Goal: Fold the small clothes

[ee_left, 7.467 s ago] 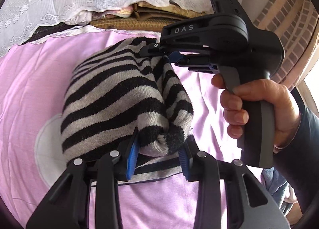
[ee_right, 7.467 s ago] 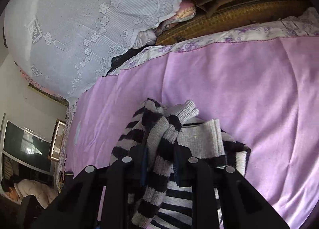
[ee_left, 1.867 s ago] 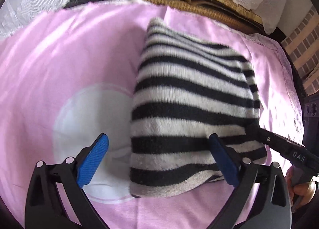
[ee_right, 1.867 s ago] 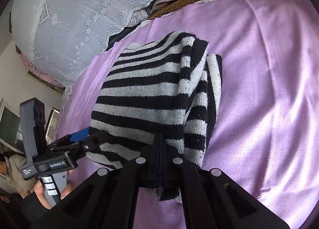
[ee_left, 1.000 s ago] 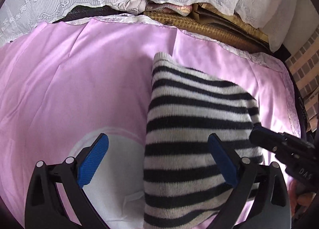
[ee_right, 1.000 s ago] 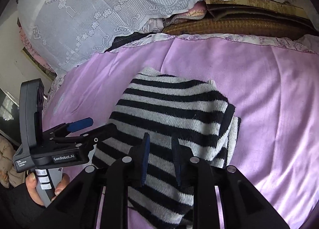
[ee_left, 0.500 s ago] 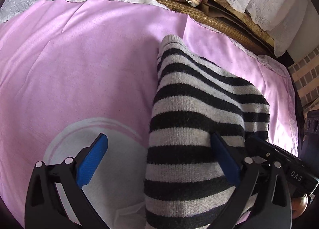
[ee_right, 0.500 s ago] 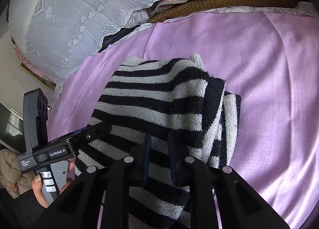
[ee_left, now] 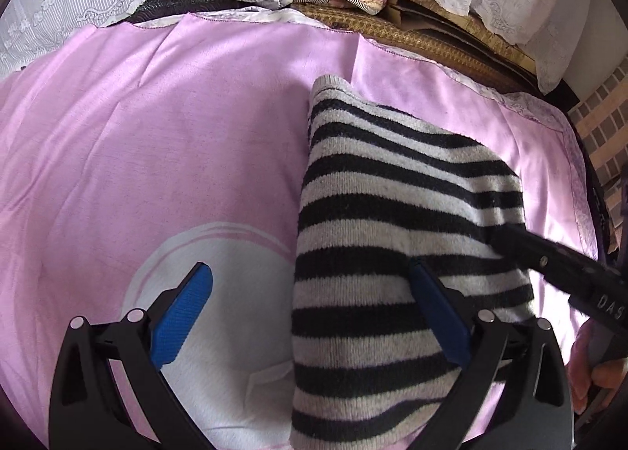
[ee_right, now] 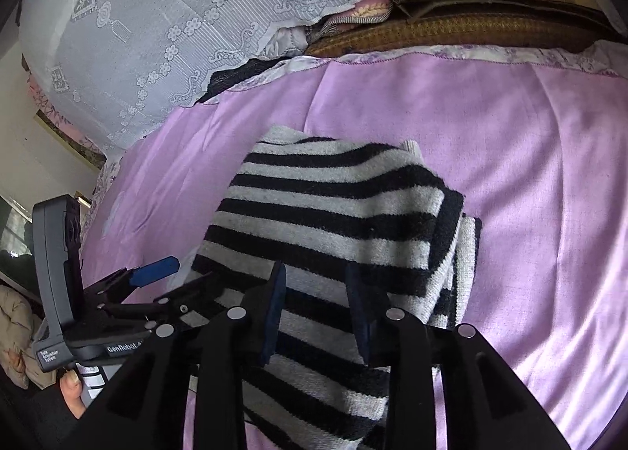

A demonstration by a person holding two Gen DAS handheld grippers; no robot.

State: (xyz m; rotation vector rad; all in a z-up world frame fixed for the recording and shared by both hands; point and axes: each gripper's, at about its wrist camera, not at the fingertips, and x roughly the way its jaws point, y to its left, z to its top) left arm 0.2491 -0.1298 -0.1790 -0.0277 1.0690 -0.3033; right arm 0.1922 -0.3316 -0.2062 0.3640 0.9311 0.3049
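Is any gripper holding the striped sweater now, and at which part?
Nothing is held. The left gripper stands wide open around the near edge of the folded striped sweater. The right gripper has just been opening, pads clear of it.

Both views are taken from fisheye cameras mounted on the hand-held grippers, aimed steeply down along the fingers at a bed. The left view is set close above the striped sweater and pink sheet, with the right hand-held gripper seen entering at its right edge. The right view is held equally close, with the left hand-held gripper seen at its lower left. The sweater, sheet and lace cover are shared by both.
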